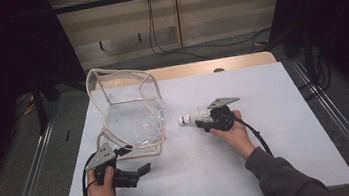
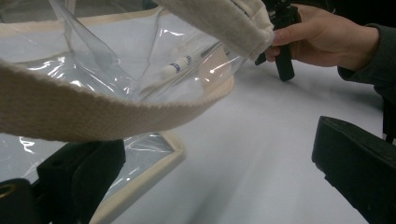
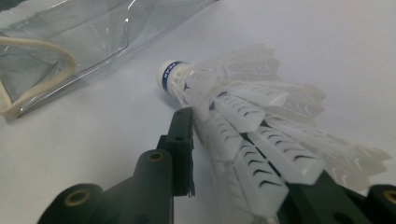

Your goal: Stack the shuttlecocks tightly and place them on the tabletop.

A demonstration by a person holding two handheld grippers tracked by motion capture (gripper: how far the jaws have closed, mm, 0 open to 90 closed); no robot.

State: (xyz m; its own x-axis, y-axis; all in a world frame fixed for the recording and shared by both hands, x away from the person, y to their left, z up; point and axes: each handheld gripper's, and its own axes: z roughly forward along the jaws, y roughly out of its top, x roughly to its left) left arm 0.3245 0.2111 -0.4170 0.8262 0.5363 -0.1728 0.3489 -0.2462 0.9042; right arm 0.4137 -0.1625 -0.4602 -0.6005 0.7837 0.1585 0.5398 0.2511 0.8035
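Observation:
A clear plastic bag [image 1: 132,116] with cream fabric trim stands open at the table's left centre. My right gripper [image 1: 204,120] is just right of it, shut on the feather skirt of a white shuttlecock [image 1: 192,117] whose cork points left at the bag. In the right gripper view the shuttlecock [image 3: 243,107] sits between the jaws, with the bag [image 3: 70,28] ahead and to the left. My left gripper [image 1: 141,175] lies near the front edge below the bag, open, holding nothing. The bag's cream strap [image 2: 93,116] droops across the left gripper view in front of the wide-apart jaws.
The white table top [image 1: 280,155] has bare room on its right half and in front. A wooden strip [image 1: 238,62] runs along the far edge. Black stands and cables flank both sides on the floor.

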